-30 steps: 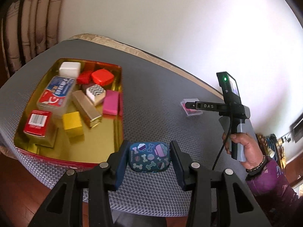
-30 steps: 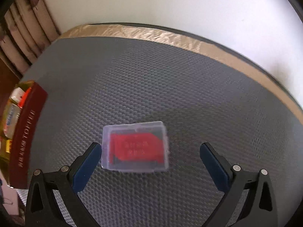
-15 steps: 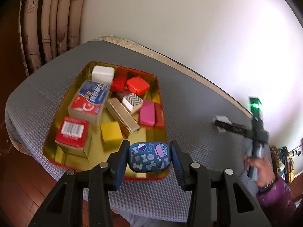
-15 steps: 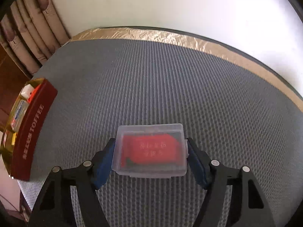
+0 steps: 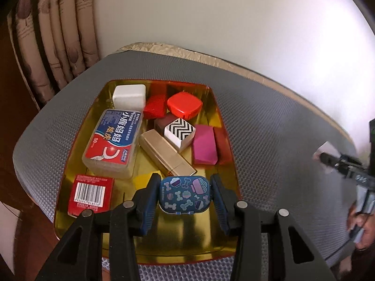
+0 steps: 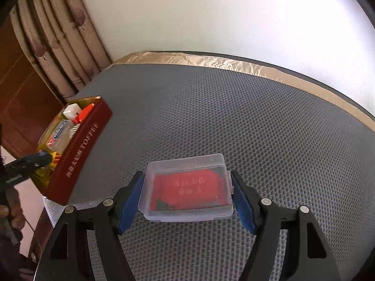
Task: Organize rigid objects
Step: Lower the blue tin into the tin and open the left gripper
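Curtain (image 5: 58, 35) folds at far left, top cut by the lens edge. Bench (image 5: 269, 128) covered in grey dimpled mat, tan strip along the far edge.

Left wrist view: gold-lined tin (image 5: 70, 164), red outside, near rim hidden behind the left tool (image 5: 185, 195). Inside, left to right: red barcode box (image 5: 90, 193), floss-pick box (image 5: 114, 140) with blue and red label, white block (image 5: 129, 96) at the far end, yellow block (image 5: 144, 179) mostly hidden by the tool's finger, gold bar (image 5: 166, 152) lying diagonally, small red box (image 5: 154, 109), zigzag cube (image 5: 179, 134) leaning over a brown piece only partly seen, rounded red case (image 5: 185, 105), pink block (image 5: 204, 147), and a red piece (image 5: 223, 146) against the right wall, partly covered. Left tool clamps the blue patterned case (image 5: 184, 195) between its pads, held over the near half of the tin; contact with the tin floor cannot be told. Far right, blurred: right tool (image 5: 328, 158) with something pale at its tip, hand cut off by the frame.

Right wrist view: tin at left, wall lettered "TOFFEE", contents mostly hidden by that wall; left tool's tip enters from the left edge. Right tool (image 6: 186, 193) grips the clear plastic box (image 6: 187, 187) with a red card inside, characters on it unreadable. Box sits above the mat, well apart from the tin; whether it touches the mat cannot be told.
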`<state>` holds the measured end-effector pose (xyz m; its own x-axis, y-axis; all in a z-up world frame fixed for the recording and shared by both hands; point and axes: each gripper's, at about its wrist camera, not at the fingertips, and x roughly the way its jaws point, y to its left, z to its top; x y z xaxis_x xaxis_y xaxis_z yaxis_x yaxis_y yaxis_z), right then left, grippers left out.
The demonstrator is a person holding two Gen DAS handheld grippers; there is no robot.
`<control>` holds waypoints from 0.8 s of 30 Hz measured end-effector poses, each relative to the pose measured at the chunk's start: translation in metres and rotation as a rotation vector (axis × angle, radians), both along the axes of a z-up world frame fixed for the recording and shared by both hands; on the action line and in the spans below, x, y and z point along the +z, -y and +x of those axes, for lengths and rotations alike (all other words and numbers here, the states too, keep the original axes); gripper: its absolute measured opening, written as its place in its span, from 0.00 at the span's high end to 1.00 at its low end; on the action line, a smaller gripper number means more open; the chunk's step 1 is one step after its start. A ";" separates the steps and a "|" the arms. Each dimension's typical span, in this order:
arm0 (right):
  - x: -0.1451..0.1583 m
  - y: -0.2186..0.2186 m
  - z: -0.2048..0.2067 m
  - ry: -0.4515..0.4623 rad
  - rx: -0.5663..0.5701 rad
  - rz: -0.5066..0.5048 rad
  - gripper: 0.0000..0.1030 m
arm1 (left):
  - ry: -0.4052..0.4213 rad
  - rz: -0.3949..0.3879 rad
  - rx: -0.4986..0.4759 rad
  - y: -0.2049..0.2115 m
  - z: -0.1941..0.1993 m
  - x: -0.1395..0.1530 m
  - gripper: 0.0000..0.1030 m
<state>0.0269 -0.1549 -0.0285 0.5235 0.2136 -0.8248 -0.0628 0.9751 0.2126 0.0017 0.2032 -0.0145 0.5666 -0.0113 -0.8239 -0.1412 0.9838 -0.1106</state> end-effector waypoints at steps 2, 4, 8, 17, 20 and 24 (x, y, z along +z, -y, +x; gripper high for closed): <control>0.003 -0.002 -0.003 0.002 0.002 0.003 0.33 | 0.001 0.020 -0.004 0.003 0.002 -0.002 0.57; 0.006 -0.003 -0.006 0.000 0.007 0.012 0.33 | -0.006 0.045 -0.018 0.007 0.005 -0.004 0.55; 0.012 -0.011 -0.007 0.008 0.017 0.027 0.33 | 0.017 0.060 -0.023 0.011 -0.001 0.004 0.51; 0.055 -0.073 0.007 0.070 0.164 0.117 0.33 | 0.077 -0.087 0.173 -0.024 -0.069 0.034 0.30; 0.061 -0.117 0.022 0.073 0.254 0.121 0.33 | 0.096 -0.047 0.259 -0.034 -0.095 0.035 0.30; 0.056 -0.165 0.038 0.053 0.340 0.124 0.33 | 0.197 0.111 0.300 -0.033 -0.126 0.044 0.30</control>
